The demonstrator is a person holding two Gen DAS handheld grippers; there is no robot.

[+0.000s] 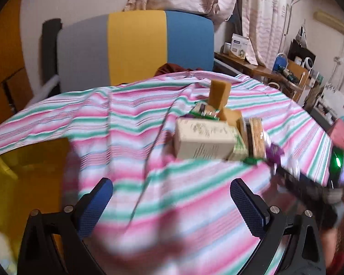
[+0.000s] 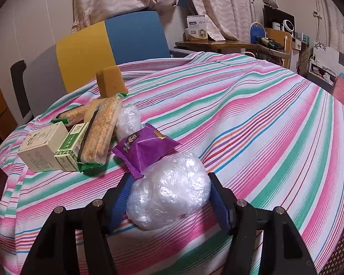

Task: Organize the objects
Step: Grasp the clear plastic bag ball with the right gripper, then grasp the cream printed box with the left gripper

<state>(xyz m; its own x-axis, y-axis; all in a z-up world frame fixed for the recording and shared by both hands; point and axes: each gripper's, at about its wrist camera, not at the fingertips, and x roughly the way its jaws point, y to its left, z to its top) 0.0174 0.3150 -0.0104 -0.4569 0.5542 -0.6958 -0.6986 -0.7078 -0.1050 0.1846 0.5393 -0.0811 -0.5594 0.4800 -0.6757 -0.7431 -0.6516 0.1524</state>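
My right gripper (image 2: 169, 184) is shut on a crumpled clear plastic ball (image 2: 169, 194) that rests on the striped tablecloth (image 2: 252, 119). A purple snack packet (image 2: 144, 150) leans on the ball's far side. Behind it lie a second plastic ball (image 2: 128, 119), a cracker pack (image 2: 101, 133), a green box (image 2: 71, 149), a cream box (image 2: 43, 151) and an upright yellow sponge (image 2: 111, 81). The left wrist view is blurred. There my left gripper (image 1: 174, 201) is open over bare cloth, with the cream box (image 1: 204, 139) and the pile well ahead of it.
A chair back (image 2: 107, 41) in grey, yellow and blue stands behind the table. A yellow container (image 1: 27, 171) sits at the table's near left. A cluttered wooden side table (image 2: 217, 43) stands at the back right. The other gripper's body (image 1: 309, 183) shows at the right edge.
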